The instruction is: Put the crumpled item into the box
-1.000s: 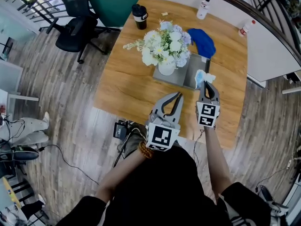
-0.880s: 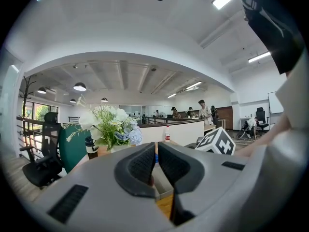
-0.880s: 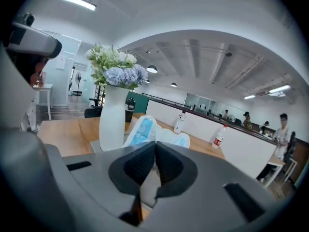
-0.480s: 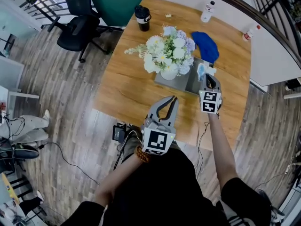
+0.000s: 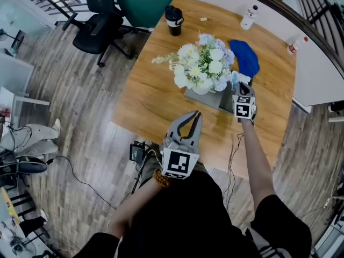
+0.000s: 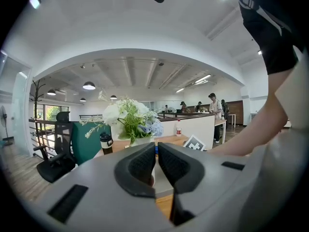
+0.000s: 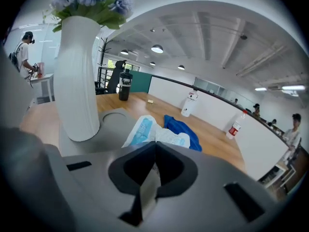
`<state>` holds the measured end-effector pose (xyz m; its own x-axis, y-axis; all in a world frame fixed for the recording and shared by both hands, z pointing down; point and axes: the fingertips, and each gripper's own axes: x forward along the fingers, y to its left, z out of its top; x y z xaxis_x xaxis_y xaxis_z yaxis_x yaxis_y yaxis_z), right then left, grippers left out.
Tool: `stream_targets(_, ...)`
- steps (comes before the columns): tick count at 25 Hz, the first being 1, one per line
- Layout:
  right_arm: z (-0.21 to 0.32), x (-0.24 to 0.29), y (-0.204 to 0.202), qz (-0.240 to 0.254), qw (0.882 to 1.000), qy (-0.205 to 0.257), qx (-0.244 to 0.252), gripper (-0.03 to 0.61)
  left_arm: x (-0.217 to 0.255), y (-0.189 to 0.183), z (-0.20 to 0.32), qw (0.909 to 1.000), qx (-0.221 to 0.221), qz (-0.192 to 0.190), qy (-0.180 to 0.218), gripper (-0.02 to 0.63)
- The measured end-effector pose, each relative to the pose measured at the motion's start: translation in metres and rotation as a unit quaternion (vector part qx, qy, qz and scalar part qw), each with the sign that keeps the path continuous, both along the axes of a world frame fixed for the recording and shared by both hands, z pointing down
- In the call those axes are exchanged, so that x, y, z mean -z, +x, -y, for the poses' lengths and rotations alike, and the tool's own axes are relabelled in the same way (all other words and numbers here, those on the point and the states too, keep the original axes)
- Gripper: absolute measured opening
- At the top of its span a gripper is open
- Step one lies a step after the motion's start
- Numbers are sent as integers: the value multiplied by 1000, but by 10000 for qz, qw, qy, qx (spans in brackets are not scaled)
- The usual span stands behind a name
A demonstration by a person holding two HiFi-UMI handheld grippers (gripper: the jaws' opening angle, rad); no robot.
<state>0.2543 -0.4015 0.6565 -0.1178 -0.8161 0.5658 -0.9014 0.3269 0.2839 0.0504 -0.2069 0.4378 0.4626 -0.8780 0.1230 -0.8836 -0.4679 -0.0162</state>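
no readable text, labels or numbers

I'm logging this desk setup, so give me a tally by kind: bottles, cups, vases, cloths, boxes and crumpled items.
Bottles: 2
Black cup: 1
Vase of flowers: 1
Blue cloth: 1
Grey box: 1
Crumpled item: 1
Total: 7

Bright, even light from ceiling lamps [image 7: 156,48]; soft shadows. Both gripper views bend strongly at dark, rounded edges; near foreground blurs.
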Motion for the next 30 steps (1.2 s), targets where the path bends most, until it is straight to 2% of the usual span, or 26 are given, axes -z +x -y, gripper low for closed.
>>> stream_targets(11,22,-57,20,-257,9964,-768,-239,15,1,-19,5,9997,217,130,0,37)
stream_targets(19,10,-83,31,-466,9882,-1363,-528,32,0,-27,1,9995,256,176,11,37)
stream_targets(24,10,-84,22,-252,9896,-1380,-314,84,2,-22,-2,9997,153,157,48,37)
stream_targets(30,17,-35,14,-9,9964,-829,-157,95,8,-8,-7,9998,-44,123,157,36)
